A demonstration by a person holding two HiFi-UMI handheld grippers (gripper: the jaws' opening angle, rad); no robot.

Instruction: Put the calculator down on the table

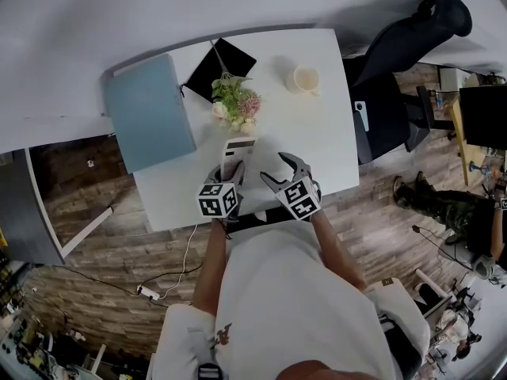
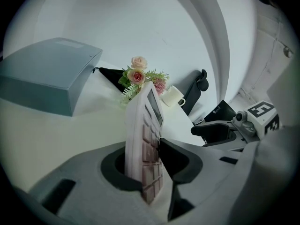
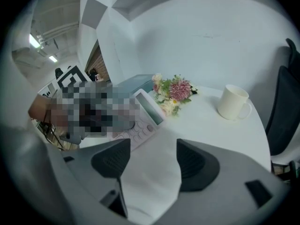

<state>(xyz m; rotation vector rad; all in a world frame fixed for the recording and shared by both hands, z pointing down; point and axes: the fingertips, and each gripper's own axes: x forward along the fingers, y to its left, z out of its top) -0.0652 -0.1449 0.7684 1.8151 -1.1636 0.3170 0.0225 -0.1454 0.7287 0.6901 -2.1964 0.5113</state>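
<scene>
in the head view, the calculator (image 1: 237, 150), a flat pale rectangle with a grey display, lies at the near edge of the white smooth table (image 1: 333, 133), its near end between the jaws of the left gripper (image 1: 227, 171). the right gripper (image 1: 279, 172) hovers just beside it, over bare table. farther back are a blue-grey flat box (image 1: 149, 113), a black square cloth (image 1: 214, 68), a small bunch of flowers (image 1: 236, 101) and a round white mug (image 1: 306, 79).

in the left gripper view, the calculator (image 2: 147, 139) stands edge-on between the dark rubber pads. the jaws are only a little apart: the right pad touches the pinkish keys, and a dark gap shows at the back side, so the hold looks loose.

in the right gripper view, the ribbed dark pads stand wide apart with only white table between them. the calculator (image 3: 145, 114) is to the left, keys upward, near the flowers (image 3: 176, 90).
</scene>
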